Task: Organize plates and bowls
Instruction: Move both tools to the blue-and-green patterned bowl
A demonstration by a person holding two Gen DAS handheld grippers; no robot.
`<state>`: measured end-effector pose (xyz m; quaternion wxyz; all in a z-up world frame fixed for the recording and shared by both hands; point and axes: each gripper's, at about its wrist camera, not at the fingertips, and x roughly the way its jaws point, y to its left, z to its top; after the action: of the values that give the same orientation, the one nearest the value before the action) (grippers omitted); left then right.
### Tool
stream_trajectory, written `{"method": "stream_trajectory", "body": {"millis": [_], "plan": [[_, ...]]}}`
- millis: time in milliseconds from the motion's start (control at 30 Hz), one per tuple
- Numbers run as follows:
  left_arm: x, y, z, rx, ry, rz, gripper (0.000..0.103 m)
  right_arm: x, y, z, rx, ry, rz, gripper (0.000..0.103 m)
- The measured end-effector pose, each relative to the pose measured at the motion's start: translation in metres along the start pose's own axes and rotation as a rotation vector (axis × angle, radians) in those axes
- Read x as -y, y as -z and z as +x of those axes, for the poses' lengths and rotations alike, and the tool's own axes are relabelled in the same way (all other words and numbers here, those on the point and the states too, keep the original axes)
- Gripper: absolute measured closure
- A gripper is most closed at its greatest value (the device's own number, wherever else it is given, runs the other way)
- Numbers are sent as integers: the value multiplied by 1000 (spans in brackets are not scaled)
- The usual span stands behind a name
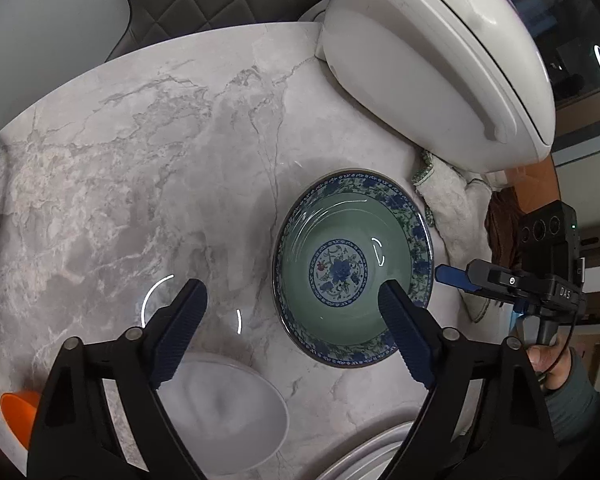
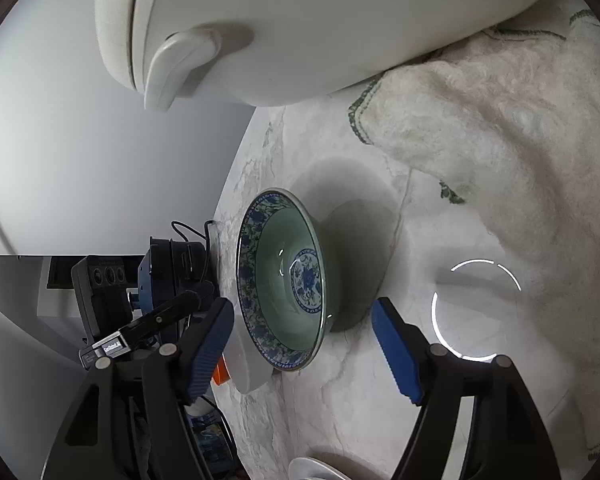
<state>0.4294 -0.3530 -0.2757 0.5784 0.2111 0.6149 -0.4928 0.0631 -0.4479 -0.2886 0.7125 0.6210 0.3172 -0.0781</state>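
Both the left gripper [image 1: 292,312] and right gripper [image 2: 302,338], jaws wide and empty, flank the patterned bowl [image 1: 354,266] at frame centre; a glancing rim contact could skid it across the tabletop [image 1: 140,160].

The cooker [image 1: 432,60] runs off the top edge, the white bowl [image 1: 228,412] lies partly behind the left gripper [image 1: 292,300], a plate [image 1: 364,456] and an orange thing [image 1: 18,412] are cut by the frame, and the cloth [image 2: 500,140] disappears under the cooker.
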Motion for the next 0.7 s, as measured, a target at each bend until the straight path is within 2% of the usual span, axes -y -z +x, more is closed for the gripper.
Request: {"method": "stream_trajectory", "body": {"millis": [100,233,333,400,433,467,700], "plan": [[-7,0,14,-10,13,-10,17,4,-2,2,-8,-11,10,31],[-16,-1,27,-35,32,-9,32,6,-4,6,-26,-8,3,34],[-19,0,34,-49,40,-10,35,7,-5,10,-35,2,3,34],[-22,1,37,-56,59,-15,45,8,-6,12,-38,3,7,35],[-23,1,38,-59,68,-16,54,8,-6,12,-40,4,7,35],[-23,1,39,-61,69,-15,59,8,-6,12,-43,6,7,35],[-24,3,41,-70,99,-25,60,7,-12,23,-55,18,8,42]]}}
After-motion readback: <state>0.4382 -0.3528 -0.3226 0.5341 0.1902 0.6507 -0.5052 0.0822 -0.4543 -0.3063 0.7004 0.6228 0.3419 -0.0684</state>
